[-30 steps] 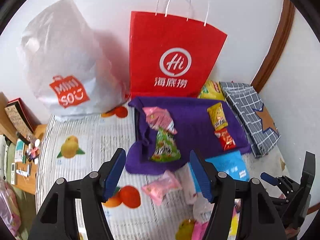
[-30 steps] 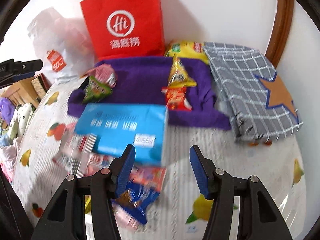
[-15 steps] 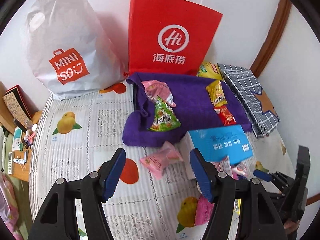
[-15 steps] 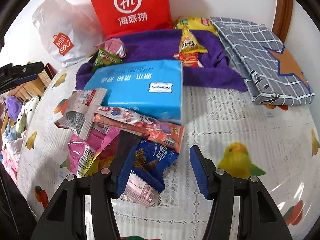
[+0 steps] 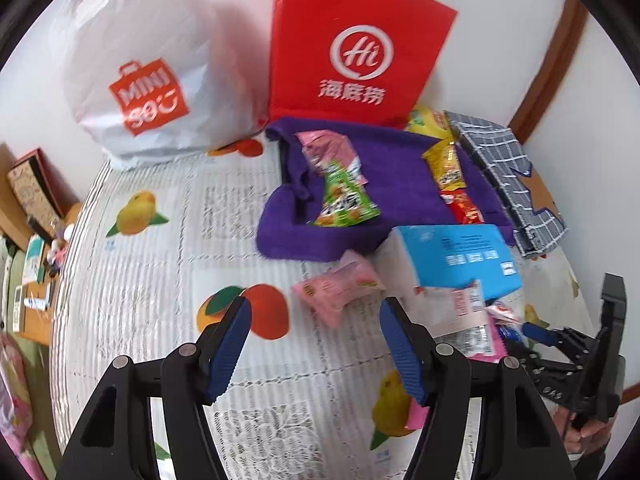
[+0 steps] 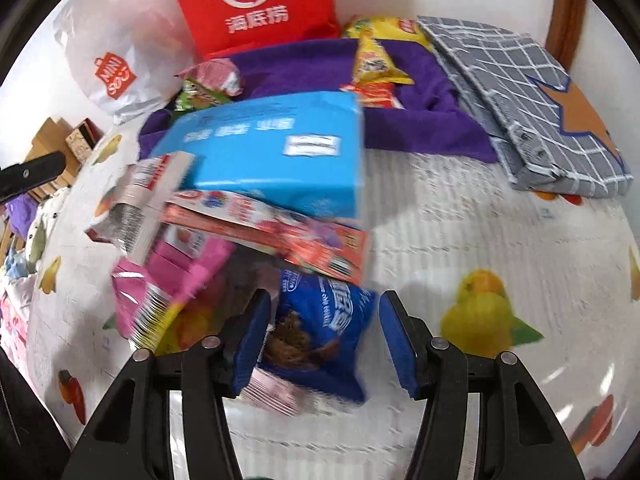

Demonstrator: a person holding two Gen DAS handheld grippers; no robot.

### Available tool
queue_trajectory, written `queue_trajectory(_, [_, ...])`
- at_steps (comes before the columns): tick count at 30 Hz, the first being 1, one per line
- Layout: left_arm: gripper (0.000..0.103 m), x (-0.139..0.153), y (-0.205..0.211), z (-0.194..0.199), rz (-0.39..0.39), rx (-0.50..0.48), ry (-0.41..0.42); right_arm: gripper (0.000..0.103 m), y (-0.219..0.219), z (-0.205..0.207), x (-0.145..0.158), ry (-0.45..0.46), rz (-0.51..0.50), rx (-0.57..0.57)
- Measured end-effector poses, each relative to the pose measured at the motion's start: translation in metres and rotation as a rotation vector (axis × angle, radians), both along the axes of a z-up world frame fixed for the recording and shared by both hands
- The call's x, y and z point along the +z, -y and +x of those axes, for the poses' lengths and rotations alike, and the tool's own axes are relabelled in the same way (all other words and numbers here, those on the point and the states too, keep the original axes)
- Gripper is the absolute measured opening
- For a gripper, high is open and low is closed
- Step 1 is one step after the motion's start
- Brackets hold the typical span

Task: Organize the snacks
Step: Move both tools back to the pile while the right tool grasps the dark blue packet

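My right gripper is open, its jaws on either side of a dark blue snack packet that lies on the fruit-print cloth. Behind it a heap holds a red-orange packet, a pink packet and a silver packet, against a light blue box. My left gripper is open and empty above the cloth, just short of a pink packet. A purple cloth carries a green packet, a pink one, a yellow one and a red one.
A red paper bag and a white Miniso bag stand against the back wall. A folded grey checked cloth lies at the right. The bed's left edge drops to cluttered furniture. The other gripper shows at lower right.
My right gripper has moved forward and down onto the snack heap, so the dark blue packet now lies between its jaws. My left gripper has drawn back a little and tilted.
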State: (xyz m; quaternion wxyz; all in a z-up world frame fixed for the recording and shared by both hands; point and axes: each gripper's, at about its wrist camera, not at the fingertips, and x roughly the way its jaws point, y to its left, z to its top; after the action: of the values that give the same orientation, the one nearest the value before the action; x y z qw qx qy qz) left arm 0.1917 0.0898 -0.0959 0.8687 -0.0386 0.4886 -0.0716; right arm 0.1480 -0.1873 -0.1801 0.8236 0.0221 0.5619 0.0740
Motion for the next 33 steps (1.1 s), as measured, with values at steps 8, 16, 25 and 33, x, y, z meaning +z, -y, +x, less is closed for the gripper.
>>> queue_trajectory(8, [0.064, -0.026, 0.017, 0.01, 0.068, -0.074, 0.011, 0.056, 0.02, -0.002, -0.012, 0.026, -0.036, -0.026])
queue_trajectory(16, [0.064, -0.043, 0.035, 0.029, 0.186, -0.202, 0.052, 0.053, 0.024, -0.005, -0.014, 0.088, -0.082, 0.005])
queue_trajectory(25, [0.064, -0.072, 0.05, 0.048, 0.175, -0.26, 0.001, 0.054, 0.032, -0.001, -0.015, 0.132, -0.077, -0.012])
queue_trajectory(33, [0.046, -0.073, 0.044, 0.037, 0.136, -0.242, -0.025, 0.053, 0.032, -0.004, -0.014, 0.147, -0.08, -0.033])
